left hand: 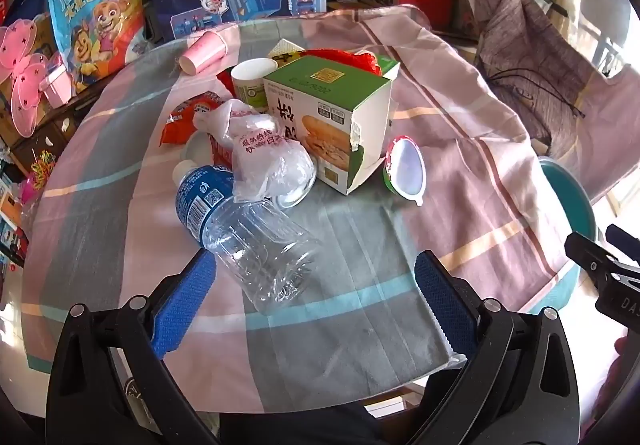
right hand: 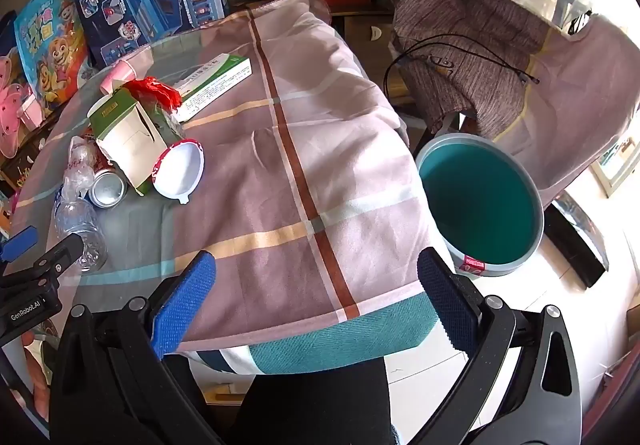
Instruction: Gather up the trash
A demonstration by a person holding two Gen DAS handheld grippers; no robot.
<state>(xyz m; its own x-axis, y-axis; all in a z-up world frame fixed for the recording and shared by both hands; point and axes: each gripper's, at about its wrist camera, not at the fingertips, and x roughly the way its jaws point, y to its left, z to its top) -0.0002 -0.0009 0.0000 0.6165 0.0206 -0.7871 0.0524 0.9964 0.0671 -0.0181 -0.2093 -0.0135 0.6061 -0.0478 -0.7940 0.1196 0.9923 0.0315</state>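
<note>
- Checked cloth [left hand: 460, 149] is covering the round table, with the trash lying in a heap on it.
- Teal bin [right hand: 480, 205] is standing on the floor beside the cloth's edge.
- Green box [left hand: 336, 125] is sitting mid-cloth.
- Clear bottle [left hand: 248, 233] is lying nearest the cloth's front edge.
- Left gripper [left hand: 312, 285] is hovering over the cloth, fingers wide apart, bottle's base between them.
- Right gripper [right hand: 316, 285] is hanging over the cloth's edge, fingers apart, gripping nothing.

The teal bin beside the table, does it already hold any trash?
No, the teal bin shows only its bare inside in the right wrist view, and the plastic bottle lies on the table.
</note>
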